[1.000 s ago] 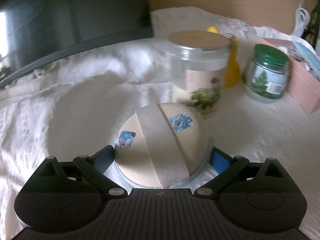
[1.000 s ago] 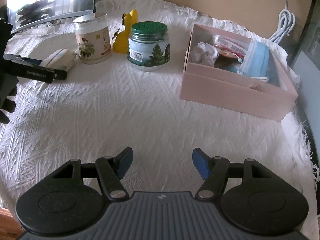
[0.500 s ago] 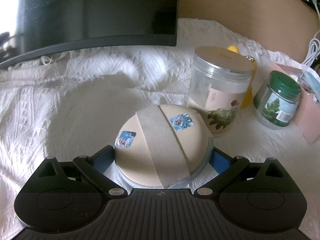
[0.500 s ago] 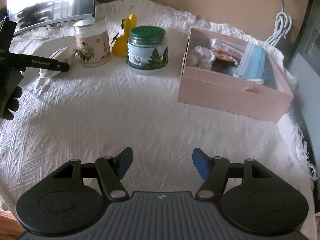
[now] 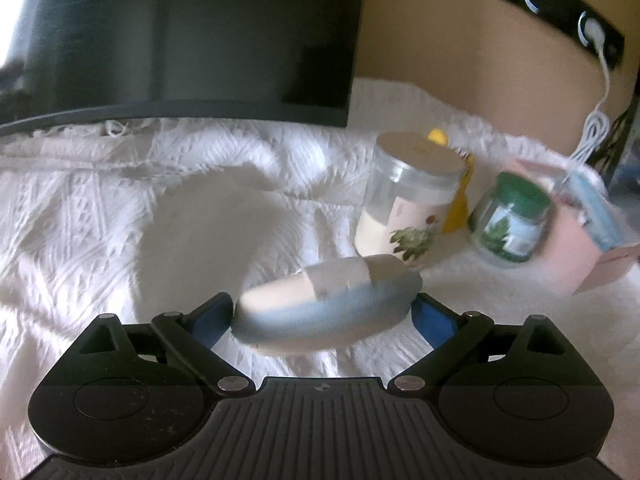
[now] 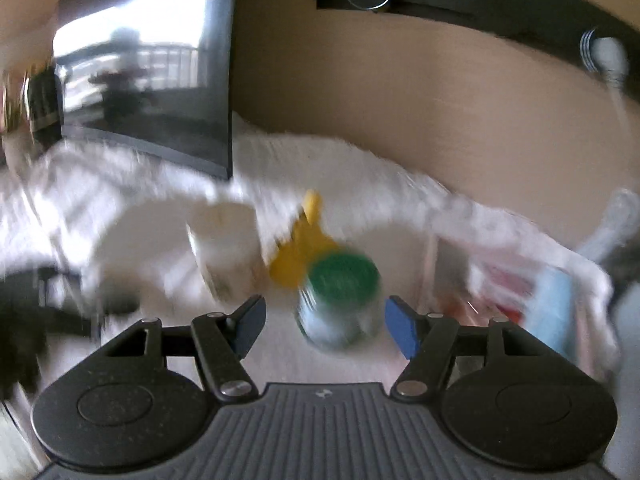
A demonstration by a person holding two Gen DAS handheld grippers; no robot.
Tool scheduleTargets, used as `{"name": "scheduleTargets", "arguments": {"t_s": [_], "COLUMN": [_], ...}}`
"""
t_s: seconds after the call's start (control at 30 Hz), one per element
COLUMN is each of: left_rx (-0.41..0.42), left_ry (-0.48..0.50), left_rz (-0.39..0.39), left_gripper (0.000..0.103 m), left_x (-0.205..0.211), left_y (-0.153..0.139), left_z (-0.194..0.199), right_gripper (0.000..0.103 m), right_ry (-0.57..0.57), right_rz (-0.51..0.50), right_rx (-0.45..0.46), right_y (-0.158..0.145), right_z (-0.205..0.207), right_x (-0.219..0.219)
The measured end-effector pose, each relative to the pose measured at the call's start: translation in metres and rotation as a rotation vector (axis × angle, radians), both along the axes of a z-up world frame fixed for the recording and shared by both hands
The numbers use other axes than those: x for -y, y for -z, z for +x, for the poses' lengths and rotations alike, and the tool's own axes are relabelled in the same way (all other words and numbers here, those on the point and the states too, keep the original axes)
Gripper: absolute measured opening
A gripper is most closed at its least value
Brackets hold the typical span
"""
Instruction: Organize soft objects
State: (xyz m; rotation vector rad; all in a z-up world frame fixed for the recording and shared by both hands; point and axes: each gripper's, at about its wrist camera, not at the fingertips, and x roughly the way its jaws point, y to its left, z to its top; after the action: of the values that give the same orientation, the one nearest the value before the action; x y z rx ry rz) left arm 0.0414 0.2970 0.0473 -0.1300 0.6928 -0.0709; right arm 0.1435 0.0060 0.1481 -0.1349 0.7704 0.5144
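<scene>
A round beige powder puff [image 5: 324,308] with a pale band and a blue-grey underside sits between the blue pads of my left gripper [image 5: 322,316], which is shut on it. The puff hangs tilted, edge-on, a little above the white cloth [image 5: 80,220]. To the right stands the pink box [image 5: 576,256], with a blue mask and other soft items inside. My right gripper [image 6: 326,318] is open with nothing between its fingers. The right wrist view is blurred. In it the green-lidded jar [image 6: 340,300] stands just beyond the fingertips and the pink box [image 6: 436,276] lies to the right.
A clear jar with a tan lid [image 5: 412,204], a yellow object [image 6: 300,256] and the green-lidded jar [image 5: 512,220] stand in a row left of the box. A dark monitor [image 5: 180,40] fills the back left. A white cable [image 5: 600,92] hangs from a wall socket.
The left gripper has lifted the puff off the cloth and tipped it from face-up to edge-on. The right gripper has risen and swung forward towards the jars, blurring its view.
</scene>
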Motion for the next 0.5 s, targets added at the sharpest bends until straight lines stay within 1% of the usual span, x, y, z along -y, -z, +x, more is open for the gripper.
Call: {"name": "scheduleTargets", "arguments": {"t_s": [0.1,0.17,0.2,0.23,0.27,0.3,0.33,0.37,0.4,0.43,0.5], "left_rx": [0.026,0.044,0.052,0.06,0.069,0.076,0.08,0.065,0.051,0.035,0.014], "left_ry": [0.0,-0.011,-0.019,-0.03,-0.047,-0.057,-0.07,-0.073,-0.068,-0.061,-0.045], "left_rz": [-0.039,-0.05,-0.058,-0.067,-0.067,-0.069,-0.071,-0.072,-0.078,-0.092,-0.117], "left_gripper": [0.098,0.097,0.094,0.087,0.041,0.015,0.016,0.016,0.016,0.016,0.017], "left_x": [-0.007,-0.014,-0.019,-0.025,-0.029,-0.034,-0.04,-0.045,-0.048,-0.051,-0.054], "left_y": [-0.009,-0.013,-0.014,-0.015,-0.015,-0.015,-0.013,-0.01,-0.007,-0.003,0.002], "left_z": [-0.011,-0.015,-0.016,-0.017,-0.017,-0.016,-0.014,-0.01,-0.006,-0.003,-0.002], "right_gripper": [0.067,0.066,0.066,0.065,0.063,0.055,0.043,0.036,0.027,0.023,0.02], "right_ry": [0.044,0.07,0.076,0.084,0.096,0.109,0.122,0.137,0.145,0.145,0.135], "right_rz": [0.076,0.109,0.102,0.077,0.038,0.0,-0.038,-0.071,-0.083,-0.075,-0.061], "right_rx": [-0.155,-0.251,-0.273,-0.286,-0.297,-0.307,-0.323,-0.343,-0.367,-0.383,-0.376], "right_y": [-0.013,-0.007,0.0,0.01,0.022,0.034,0.046,0.058,0.067,0.072,0.072], "right_z": [0.067,0.109,0.127,0.142,0.155,0.163,0.172,0.179,0.183,0.185,0.182], "right_x": [-0.026,-0.046,-0.058,-0.07,-0.083,-0.093,-0.101,-0.106,-0.107,-0.107,-0.104]}}
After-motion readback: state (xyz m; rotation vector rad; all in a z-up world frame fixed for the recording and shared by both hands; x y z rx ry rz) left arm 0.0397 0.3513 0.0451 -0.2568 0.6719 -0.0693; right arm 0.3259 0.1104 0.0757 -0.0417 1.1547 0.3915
